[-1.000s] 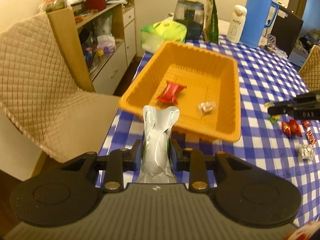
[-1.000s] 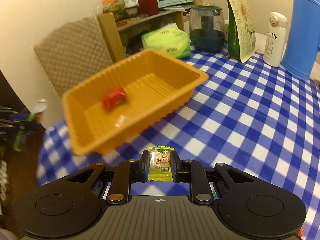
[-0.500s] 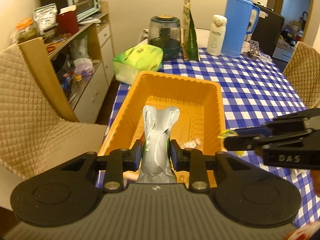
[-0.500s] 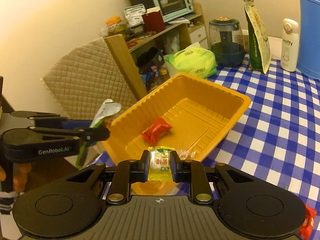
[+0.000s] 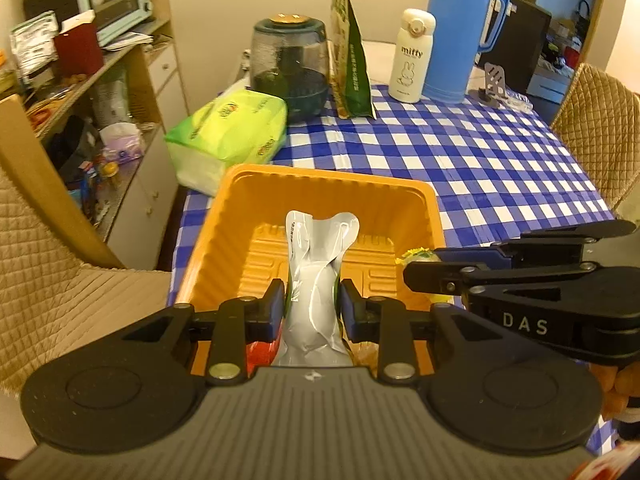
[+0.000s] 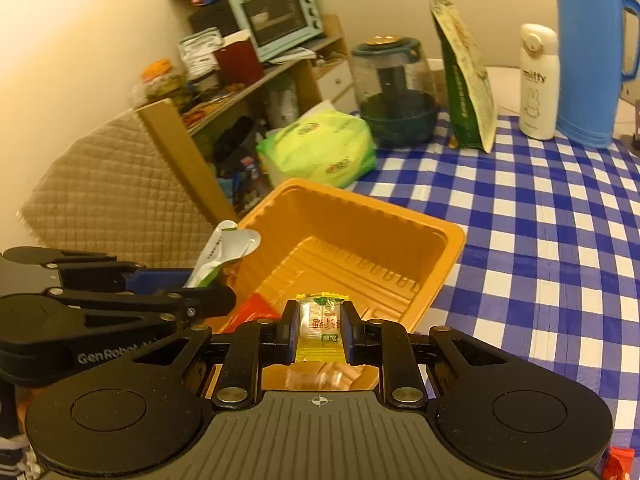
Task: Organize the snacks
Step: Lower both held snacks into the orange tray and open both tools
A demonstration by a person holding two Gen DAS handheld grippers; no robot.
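An orange tray (image 5: 328, 184) (image 6: 452, 240) stands near the left edge of the blue checked table. My left gripper (image 5: 312, 300) is shut on a silver snack pouch (image 5: 316, 280) and hangs over the tray's near end; the same pouch (image 6: 224, 252) and gripper (image 6: 216, 296) show at the left of the right wrist view. My right gripper (image 6: 320, 324) is shut on a small yellow candy packet (image 6: 320, 328) above the tray's near right rim; in the left wrist view it (image 5: 408, 268) reaches in from the right. A red wrapped snack (image 6: 252, 312) (image 5: 260, 354) lies in the tray.
Behind the tray sit a green tissue pack (image 5: 228, 140), a dark glass jar (image 5: 292, 68), a tall green bag (image 5: 350, 52), a white flask (image 5: 412, 56) and a blue thermos (image 5: 460, 32). A padded chair (image 5: 60, 272) and cluttered shelves (image 5: 100, 80) stand to the left of the table.
Both grippers have moved in over the orange tray, each keeping its snack. The right gripper now sits close beside the left one.
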